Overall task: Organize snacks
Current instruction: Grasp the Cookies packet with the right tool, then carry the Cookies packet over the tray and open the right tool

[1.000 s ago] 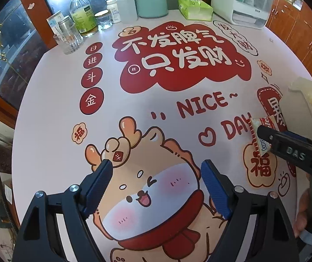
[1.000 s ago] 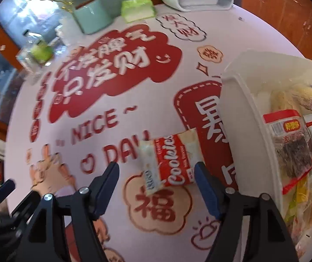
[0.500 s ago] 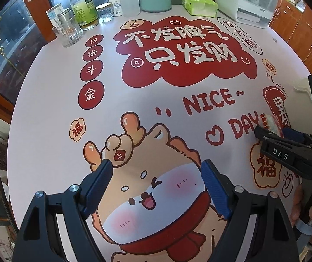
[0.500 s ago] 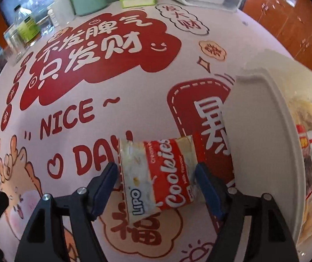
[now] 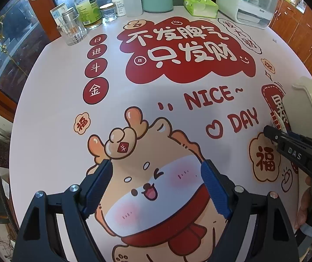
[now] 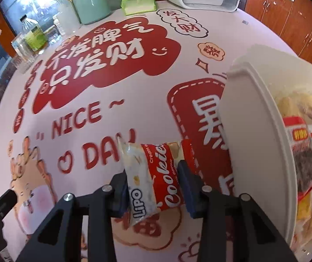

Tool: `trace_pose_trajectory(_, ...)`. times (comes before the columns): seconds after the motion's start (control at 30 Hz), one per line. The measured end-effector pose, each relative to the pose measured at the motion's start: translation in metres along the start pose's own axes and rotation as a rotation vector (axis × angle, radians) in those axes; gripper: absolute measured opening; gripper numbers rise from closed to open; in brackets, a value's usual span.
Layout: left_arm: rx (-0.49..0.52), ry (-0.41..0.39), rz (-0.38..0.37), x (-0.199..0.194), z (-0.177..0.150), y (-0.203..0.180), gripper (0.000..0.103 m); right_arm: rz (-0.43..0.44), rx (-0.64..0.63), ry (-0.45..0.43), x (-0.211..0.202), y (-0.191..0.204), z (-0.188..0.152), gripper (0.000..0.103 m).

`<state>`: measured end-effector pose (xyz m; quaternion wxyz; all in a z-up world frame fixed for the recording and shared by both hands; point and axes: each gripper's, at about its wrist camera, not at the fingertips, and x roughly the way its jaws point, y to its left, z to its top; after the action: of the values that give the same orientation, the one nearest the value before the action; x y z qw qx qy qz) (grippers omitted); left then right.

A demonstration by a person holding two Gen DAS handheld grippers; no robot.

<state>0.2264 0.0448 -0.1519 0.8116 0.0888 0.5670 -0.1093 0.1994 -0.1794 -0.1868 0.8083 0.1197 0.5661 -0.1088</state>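
beside the white bin (image 6: 250, 131), the right gripper (image 6: 153, 185) has just closed onto the cookie packet (image 6: 153, 174), ready for lifting; the left gripper (image 5: 158, 187) hangs open, empty.

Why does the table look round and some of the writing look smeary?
Both wrist views use fisheye lenses, which bend the table into a dome; the right wrist view has motion blur on the red lettering and far bottles; the left wrist view is sharp.

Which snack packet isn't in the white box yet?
The red-and-white cookie packet. It sits outside the white plastic bin, pinched by the right hand-held gripper, while the other snack packets are already inside.
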Motion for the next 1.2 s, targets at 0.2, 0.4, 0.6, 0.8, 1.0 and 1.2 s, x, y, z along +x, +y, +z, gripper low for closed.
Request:
trace_pose_trajectory(0.2, 0.009, -0.001, -0.007, -0.013, -0.013, -0.004, 0.082, 0.120, -0.031, 0.004, -0.028, 0.011, -0.020, 0.016)
trace_pose_trajectory(0.4, 0.064, 0.006, -0.032, -0.031, -0.036, -0.023, 0.082, 0.193, -0.088, 0.011, -0.063, 0.017, -0.054, 0.012)
trace_pose_trajectory(0.6, 0.152, 0.010, -0.061, -0.054, -0.058, -0.057, 0.082, 0.229, -0.182, -0.004, -0.110, 0.011, -0.086, 0.012)
trace_pose_trajectory(0.8, 0.235, -0.038, -0.085, -0.089, -0.058, -0.105, 0.082, 0.238, -0.226, -0.092, -0.164, -0.015, -0.097, 0.013)
trace_pose_trajectory(1.0, 0.310, -0.102, -0.109, -0.122, -0.047, -0.167, 0.082, 0.246, -0.203, -0.189, -0.215, -0.058, -0.097, 0.013)
trace_pose_trajectory(1.2, 0.353, -0.136, -0.137, -0.145, -0.037, -0.226, 0.083, 0.223, -0.115, -0.267, -0.250, -0.114, -0.091, 0.013)
